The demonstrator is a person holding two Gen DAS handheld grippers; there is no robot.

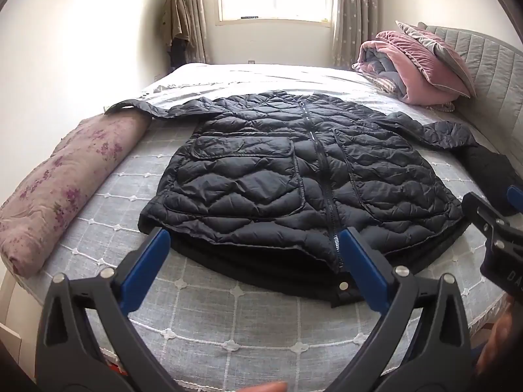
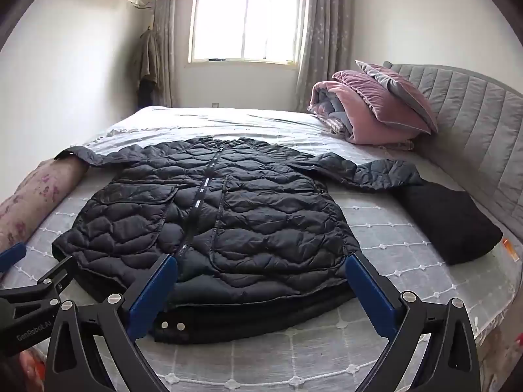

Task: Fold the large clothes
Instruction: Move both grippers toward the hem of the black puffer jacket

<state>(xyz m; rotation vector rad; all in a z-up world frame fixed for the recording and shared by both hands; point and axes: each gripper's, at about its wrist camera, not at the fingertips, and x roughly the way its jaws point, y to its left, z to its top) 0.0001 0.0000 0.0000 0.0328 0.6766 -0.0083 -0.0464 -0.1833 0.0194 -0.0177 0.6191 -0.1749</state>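
Where the grey quilted bedspread (image 1: 228, 320) covers the near half of the bed, a large black puffer jacket (image 1: 294, 176) lies flat and face up, its hem toward the cameras, its collar toward the window (image 2: 246, 21), and both sleeves spread out to the sides. The shell is glossy and stitched in wavy, puffed channels, a zipper runs straight down the middle, and a flapped patch pocket (image 1: 242, 150) sits on each front panel (whether anything is inside them cannot be told). Below the hem a darker matte band shows, with round metal snaps (image 2: 172, 325) at its edge. The left gripper (image 1: 258, 241) hangs just in front of the hem with its blue-padded fingers spread wide and nothing between them; the right gripper (image 2: 261, 271) does the same further along the hem, likewise spread and gripping nothing. One sleeve end rests on a long, roll-shaped bolster (image 1: 62, 183) in pinkish floral cloth; the other reaches a folded matte black garment (image 2: 447, 222) beside the padded grey headboard (image 2: 474, 114). Further back lie a folded pink velvet quilt (image 2: 369, 114) with a pink and grey pillow (image 2: 398, 94) on top, and patterned grey curtains (image 2: 320, 32) frame the window.
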